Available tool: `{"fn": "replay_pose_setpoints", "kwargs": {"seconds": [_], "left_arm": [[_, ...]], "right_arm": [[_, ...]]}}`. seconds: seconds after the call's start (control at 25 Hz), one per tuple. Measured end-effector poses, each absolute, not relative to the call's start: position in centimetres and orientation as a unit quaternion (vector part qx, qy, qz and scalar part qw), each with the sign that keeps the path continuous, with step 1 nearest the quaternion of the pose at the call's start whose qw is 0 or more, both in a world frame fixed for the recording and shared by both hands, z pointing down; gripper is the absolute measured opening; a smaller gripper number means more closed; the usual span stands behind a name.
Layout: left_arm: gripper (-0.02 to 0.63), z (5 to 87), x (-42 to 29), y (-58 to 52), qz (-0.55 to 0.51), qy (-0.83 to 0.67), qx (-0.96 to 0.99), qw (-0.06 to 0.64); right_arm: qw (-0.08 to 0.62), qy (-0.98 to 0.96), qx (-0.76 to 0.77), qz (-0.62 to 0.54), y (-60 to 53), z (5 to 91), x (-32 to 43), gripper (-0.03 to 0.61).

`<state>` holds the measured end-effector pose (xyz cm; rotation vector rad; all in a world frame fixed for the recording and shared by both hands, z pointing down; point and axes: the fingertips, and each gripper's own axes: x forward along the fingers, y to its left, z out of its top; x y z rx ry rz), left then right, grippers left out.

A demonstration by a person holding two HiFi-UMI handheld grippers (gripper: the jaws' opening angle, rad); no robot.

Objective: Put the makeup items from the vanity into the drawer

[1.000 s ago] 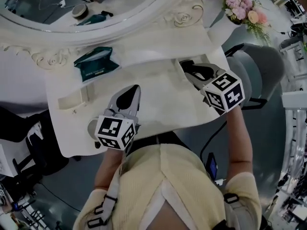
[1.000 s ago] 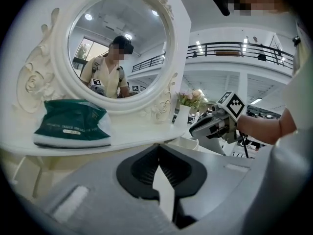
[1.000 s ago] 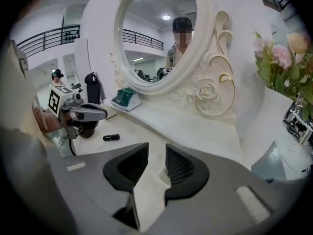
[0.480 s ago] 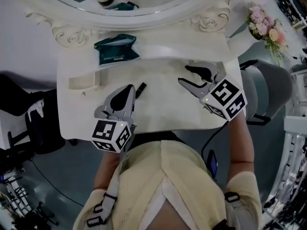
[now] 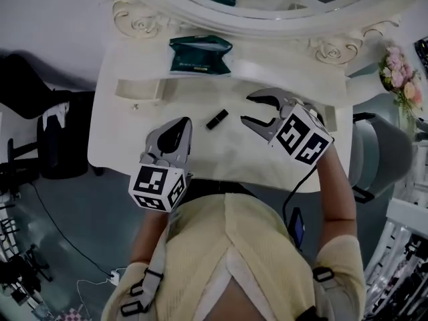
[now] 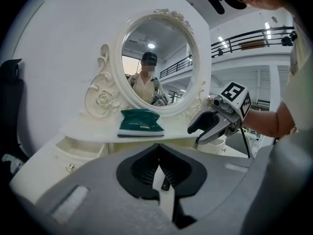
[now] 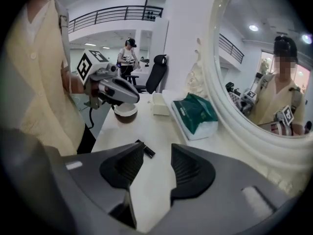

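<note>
The right claw (image 5: 246, 110), its jaws just opened, is empty; the left claw (image 5: 186, 123) is closed. A black makeup tube (image 5: 217, 119) lies between them on the vanity (image 5: 117, 142).

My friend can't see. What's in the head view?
From above, a person holds two grippers over a white vanity, a small black tube lying between them. The left gripper is shut; the right gripper has just been opening, nothing between its jaws. A green pack sits by the mirror.

Black tube (image 5: 217, 119) flat on vanity (image 5: 200, 162)
</note>
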<state>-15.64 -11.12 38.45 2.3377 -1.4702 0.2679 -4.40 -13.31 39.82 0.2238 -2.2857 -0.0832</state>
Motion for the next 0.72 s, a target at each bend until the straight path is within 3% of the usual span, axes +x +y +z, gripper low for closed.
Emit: {"fn": "replay_pose_setpoints", "kwargs": {"seconds": [0.72], "left_arm": [[-0.002,40.6,-19.5,-8.4,0.104,-0.572,0.785,0.215]], "right_arm": [[0.51,-0.848,-0.1,-0.102,-11.3,49.8,-10.7,0.173]]}}
